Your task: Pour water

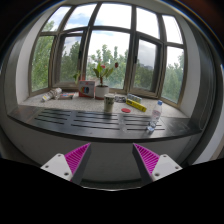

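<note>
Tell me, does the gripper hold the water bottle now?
No. The gripper is open with nothing between its fingers, and the water bottle stands far beyond them on the window ledge.

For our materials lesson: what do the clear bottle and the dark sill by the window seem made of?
Clear bottle with pale cap: likely plastic, since it looks see-through and thin-walled. Dark sill: possibly polished stone or laminate, since it shows a smooth sheen. The hand-held gripper is open, well short of both.

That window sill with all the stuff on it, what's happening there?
Nothing is being held yet. The gripper is open and empty, its pink-padded fingers pointing toward the bay window's dark sill. Beyond the fingers, on the sill, stand a clear plastic water bottle, a small grey cup and a white pot with a green plant. Pouring has not started.
</note>
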Demonstrator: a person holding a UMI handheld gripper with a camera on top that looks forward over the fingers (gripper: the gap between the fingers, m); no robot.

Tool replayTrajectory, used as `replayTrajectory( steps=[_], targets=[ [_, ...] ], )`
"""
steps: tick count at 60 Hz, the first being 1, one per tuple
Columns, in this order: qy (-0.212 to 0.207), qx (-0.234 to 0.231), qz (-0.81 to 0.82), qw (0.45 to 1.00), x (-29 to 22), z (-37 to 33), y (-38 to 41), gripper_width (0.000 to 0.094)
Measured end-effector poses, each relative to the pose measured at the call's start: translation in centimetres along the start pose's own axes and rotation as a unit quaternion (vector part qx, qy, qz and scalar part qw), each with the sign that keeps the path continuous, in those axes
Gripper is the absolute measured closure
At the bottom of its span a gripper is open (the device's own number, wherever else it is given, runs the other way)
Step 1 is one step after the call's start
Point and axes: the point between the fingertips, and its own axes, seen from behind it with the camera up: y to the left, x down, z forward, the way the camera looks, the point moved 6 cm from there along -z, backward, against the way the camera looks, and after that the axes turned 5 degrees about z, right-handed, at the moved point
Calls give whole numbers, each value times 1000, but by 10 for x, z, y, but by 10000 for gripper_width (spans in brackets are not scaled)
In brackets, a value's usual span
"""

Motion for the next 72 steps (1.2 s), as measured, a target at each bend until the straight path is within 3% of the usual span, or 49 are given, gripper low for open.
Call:
replayTrajectory(
  steps=[12,24,43,54,59,63,66,72],
  targets=[
    [22,20,14,999,31,18,-41,83],
    [28,37,14,999,68,90,-135,81],
    [-67,48,33,996,-10,271,-249,79],
    [-91,36,31,995,-50,366,-287,90],
    [-102,38,35,993,-63,393,-290,145],
    [-111,33,36,993,-71,406,-291,273],
    [-118,32,36,992,-76,415,-300,445],
    [-131,33,42,990,-78,413,-294,524]
  ],
)
